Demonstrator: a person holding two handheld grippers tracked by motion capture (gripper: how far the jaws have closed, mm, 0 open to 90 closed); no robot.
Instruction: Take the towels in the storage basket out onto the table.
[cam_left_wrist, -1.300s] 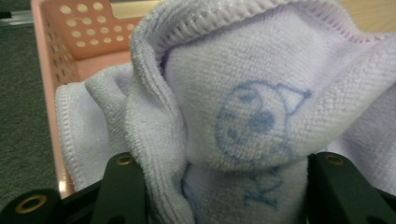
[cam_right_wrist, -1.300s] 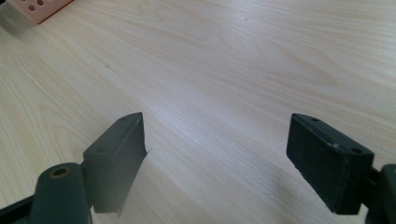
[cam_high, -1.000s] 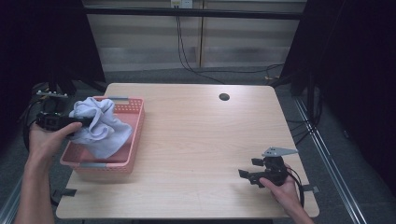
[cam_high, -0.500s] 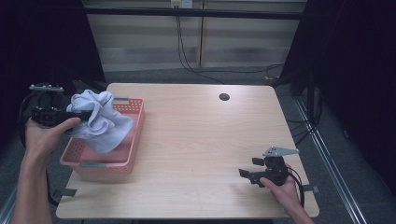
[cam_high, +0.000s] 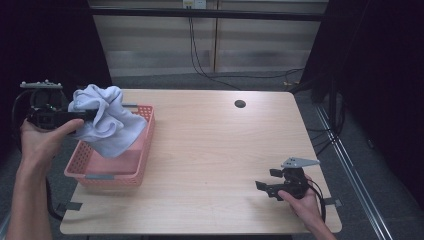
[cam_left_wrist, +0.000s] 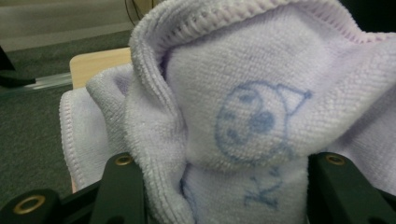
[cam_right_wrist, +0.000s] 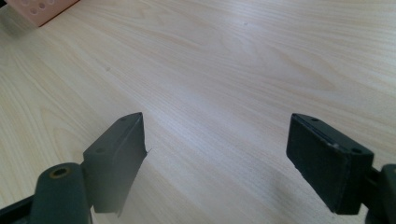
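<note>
Soft lilac terry towel (cam_high: 102, 125) with stitched hem and blue printed figure, bunched thickly and pinched by the left gripper (cam_high: 75, 116), held above the perforated pink plastic basket (cam_high: 142, 150), right gripper (cam_high: 265, 186) spread wide, rested on pale woodgrain table (cam_high: 210, 150).

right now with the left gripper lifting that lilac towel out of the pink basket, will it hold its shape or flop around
Probably floppy: the towel droops in loose folds from the left gripper down into the basket. It looks light, since one bunched pinch carries it. Its looped terry pile should resist slipping, though the hanging end may drag on the rim.
</note>
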